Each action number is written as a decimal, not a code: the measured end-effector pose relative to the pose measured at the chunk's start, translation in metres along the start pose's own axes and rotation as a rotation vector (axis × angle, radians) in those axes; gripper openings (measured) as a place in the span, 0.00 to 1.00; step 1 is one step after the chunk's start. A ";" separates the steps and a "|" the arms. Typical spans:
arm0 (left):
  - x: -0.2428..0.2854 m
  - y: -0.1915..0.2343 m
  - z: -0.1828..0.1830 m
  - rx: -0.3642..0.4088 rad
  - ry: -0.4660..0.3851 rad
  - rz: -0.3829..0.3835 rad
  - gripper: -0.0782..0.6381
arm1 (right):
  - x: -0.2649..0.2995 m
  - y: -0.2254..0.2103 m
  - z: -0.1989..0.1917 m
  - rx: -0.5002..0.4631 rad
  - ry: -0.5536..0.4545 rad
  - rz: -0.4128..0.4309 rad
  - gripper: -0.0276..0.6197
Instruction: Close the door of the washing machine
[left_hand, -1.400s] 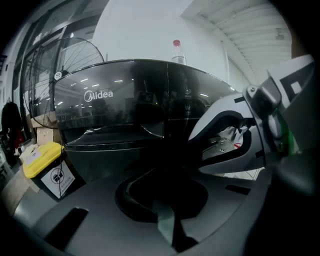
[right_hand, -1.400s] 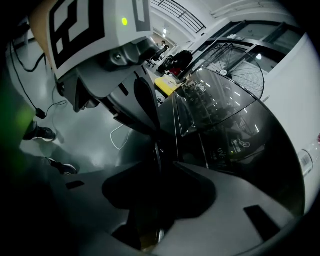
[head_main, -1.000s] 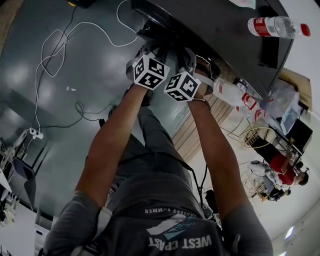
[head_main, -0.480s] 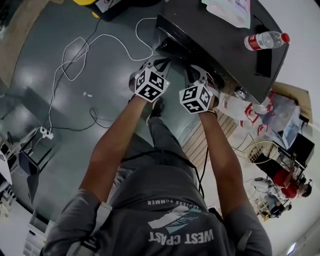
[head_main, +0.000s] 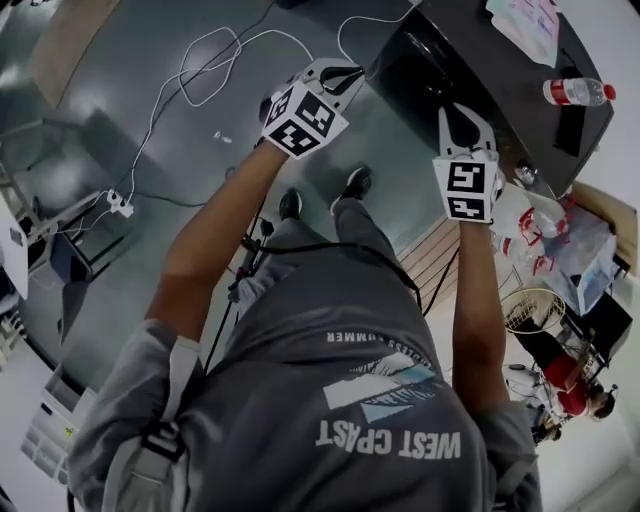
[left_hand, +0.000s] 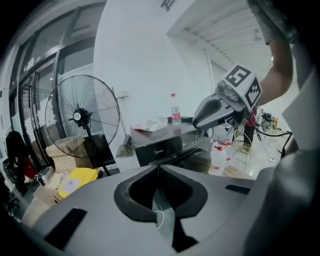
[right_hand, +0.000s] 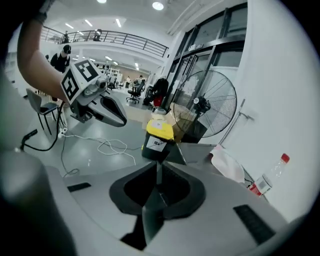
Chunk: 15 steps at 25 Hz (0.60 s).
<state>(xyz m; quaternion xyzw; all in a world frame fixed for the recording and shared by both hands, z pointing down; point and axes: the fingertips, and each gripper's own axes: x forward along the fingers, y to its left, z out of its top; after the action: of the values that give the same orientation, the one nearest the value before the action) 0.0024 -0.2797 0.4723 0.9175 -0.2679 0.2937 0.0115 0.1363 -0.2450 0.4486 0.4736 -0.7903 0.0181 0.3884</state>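
The washing machine (head_main: 470, 60) is a dark box at the head view's upper right; in the left gripper view its black front (left_hand: 167, 146) faces me from beyond the jaws. Whether its door stands closed I cannot tell. My left gripper (head_main: 335, 72) is shut on nothing, raised over the grey floor to the machine's left. My right gripper (head_main: 462, 118) hangs off the machine's near corner, apart from it; its jaws are closing, nearly together, with nothing between them. Each gripper shows in the other's view: the right gripper (left_hand: 220, 107), the left gripper (right_hand: 102, 109).
On the machine's top lie a red-capped bottle (head_main: 578, 92) and a plastic bag (head_main: 525, 25). White cables (head_main: 215, 55) loop across the floor. A standing fan (left_hand: 82, 117) and a yellow-topped box (right_hand: 159, 134) stand beside the machine. Jugs (head_main: 535, 235) and a wire basket (head_main: 530, 310) sit at the right.
Both grippers have lifted away from the machine's front edge and drawn apart, the right one swinging right. The person has straightened up, so the machine sits farther off.
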 end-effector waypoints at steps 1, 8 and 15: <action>-0.018 0.006 0.005 0.013 -0.009 0.010 0.14 | -0.010 0.002 0.012 0.015 -0.020 0.000 0.13; -0.128 0.035 0.017 0.079 -0.049 0.077 0.14 | -0.072 0.011 0.078 0.097 -0.147 -0.019 0.12; -0.219 0.042 0.005 0.102 -0.052 0.131 0.14 | -0.129 0.018 0.130 0.118 -0.258 -0.047 0.11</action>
<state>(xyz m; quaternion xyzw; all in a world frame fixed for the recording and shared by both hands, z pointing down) -0.1658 -0.2107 0.3426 0.9047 -0.3125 0.2829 -0.0614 0.0771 -0.1923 0.2823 0.5123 -0.8199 -0.0059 0.2554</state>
